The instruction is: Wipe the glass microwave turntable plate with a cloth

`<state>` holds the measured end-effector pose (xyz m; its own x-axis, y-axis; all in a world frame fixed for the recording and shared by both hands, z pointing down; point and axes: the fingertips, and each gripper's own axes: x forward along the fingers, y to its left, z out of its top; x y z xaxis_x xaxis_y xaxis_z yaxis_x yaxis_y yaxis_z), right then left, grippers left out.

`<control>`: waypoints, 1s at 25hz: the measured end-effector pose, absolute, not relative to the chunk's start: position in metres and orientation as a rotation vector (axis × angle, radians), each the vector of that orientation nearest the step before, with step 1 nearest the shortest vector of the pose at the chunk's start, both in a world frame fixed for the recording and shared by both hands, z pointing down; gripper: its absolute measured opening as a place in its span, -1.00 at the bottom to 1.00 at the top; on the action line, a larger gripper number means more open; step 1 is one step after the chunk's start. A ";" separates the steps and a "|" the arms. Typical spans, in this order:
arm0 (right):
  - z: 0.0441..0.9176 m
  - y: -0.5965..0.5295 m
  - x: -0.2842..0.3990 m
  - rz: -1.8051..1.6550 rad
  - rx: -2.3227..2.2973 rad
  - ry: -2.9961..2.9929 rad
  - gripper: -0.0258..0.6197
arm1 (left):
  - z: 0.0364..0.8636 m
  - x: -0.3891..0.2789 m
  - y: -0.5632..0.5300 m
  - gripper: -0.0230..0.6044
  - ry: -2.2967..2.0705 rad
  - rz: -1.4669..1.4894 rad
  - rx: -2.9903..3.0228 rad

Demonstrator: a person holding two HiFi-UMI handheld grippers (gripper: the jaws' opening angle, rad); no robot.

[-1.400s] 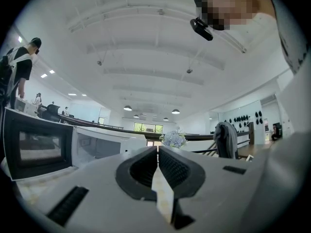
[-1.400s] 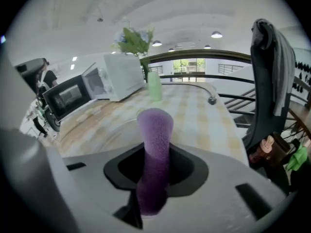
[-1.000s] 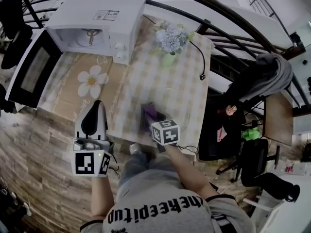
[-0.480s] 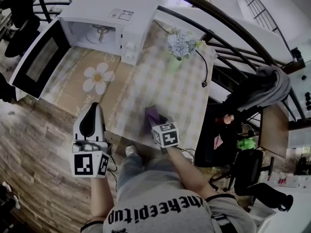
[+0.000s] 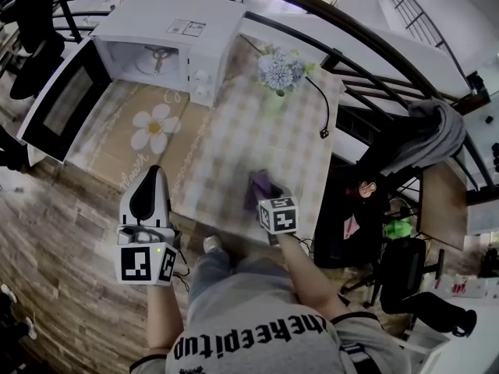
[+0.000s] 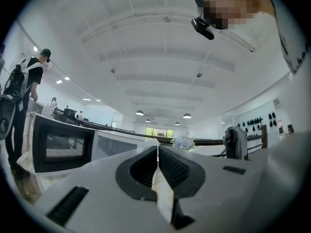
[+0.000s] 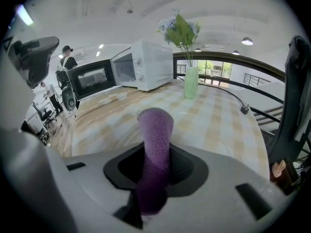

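The purple cloth, pinched in the right gripper, has been shifted rightward at lower centre across the faintly seen glass plate, so wiping is judged underway, while the left gripper is held closed and empty.

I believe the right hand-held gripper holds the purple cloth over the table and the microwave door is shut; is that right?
Not quite: the microwave door is open, as the head view shows. The right hand-held gripper does hold the purple cloth over the table.

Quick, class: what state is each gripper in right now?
Left gripper: closed, empty.
Right gripper: closed on the purple cloth.
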<state>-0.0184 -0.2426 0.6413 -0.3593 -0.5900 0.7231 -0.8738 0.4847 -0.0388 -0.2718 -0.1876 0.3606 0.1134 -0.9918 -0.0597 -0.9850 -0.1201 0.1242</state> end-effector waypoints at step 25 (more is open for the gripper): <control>0.641 -0.235 0.136 0.629 1.537 -1.878 -0.56 | 0.350 -0.232 -0.163 -0.89 -2.017 -0.177 2.359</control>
<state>0.1364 -0.2348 0.6407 -0.1271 -0.6802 0.7219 -0.9778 0.2081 0.0240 -0.2315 -0.1629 0.3502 0.1519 -0.9863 -0.0650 -0.9825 -0.1578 0.0990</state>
